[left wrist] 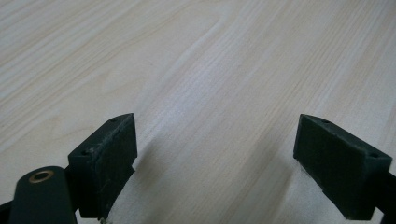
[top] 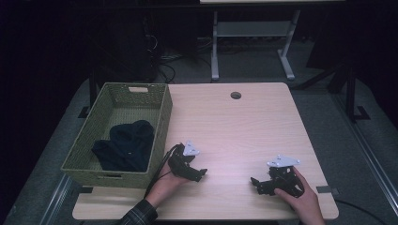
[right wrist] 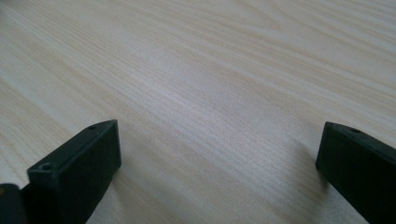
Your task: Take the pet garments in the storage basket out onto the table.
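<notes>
2 grippers rest low over a pale wooden table, and neither holds anything. Largest on the table is a green woven basket, set along the left edge and reaching from the far left corner almost to the near edge. Inside it, toward its near end, lies a dark crumpled garment. Just right of the basket's near corner sits the left gripper, jaws spread wide over bare wood in the left gripper view. Well apart from it, near the near right corner, the right gripper points left, its jaws likewise wide apart above plain tabletop. A small round hole marks the far edge.
</notes>
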The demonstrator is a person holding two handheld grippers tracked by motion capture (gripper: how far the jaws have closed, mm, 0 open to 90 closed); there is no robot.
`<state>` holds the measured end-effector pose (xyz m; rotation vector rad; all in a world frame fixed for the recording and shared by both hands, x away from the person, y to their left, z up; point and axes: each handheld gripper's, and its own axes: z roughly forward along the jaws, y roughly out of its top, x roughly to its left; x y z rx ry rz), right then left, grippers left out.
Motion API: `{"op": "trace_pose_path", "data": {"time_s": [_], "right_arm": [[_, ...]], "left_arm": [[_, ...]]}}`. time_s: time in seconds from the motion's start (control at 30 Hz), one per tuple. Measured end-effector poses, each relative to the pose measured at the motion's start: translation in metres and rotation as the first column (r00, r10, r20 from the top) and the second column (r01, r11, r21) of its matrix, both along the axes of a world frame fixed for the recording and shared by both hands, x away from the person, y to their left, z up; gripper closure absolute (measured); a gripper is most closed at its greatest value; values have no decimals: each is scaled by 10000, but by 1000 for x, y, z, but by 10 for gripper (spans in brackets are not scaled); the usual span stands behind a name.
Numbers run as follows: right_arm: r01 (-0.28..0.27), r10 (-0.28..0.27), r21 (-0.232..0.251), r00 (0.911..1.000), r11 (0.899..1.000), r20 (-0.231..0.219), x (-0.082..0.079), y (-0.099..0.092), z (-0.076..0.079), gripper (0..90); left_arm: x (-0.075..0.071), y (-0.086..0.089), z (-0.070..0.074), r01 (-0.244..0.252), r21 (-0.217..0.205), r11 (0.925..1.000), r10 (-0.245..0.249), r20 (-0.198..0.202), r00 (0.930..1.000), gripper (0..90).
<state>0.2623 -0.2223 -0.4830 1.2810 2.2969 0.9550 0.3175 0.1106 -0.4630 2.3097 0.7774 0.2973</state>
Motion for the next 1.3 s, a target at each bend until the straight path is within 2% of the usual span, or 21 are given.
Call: {"op": "trace_pose_path", "data": {"time_s": [0.6,0.83,1.13,1.3], "right_arm": [[6,-6,2,10000,10000,-5,0,0,0,0],[3,-3,1,10000,10000,-2,0,0,0,0],[20,-20,18,10000,10000,-37,0,0,0,0],[19,-19,19,10000,10000,-43,0,0,0,0]], "left_arm": [[-1,-2,12,231,61,9997,-231,-113,9997,133],[0,-2,17,345,94,9994,-342,-314,9989,135],[1,-2,25,419,125,9990,-415,-306,9987,135],[1,-2,30,430,135,9990,-424,-459,9980,135]]}}
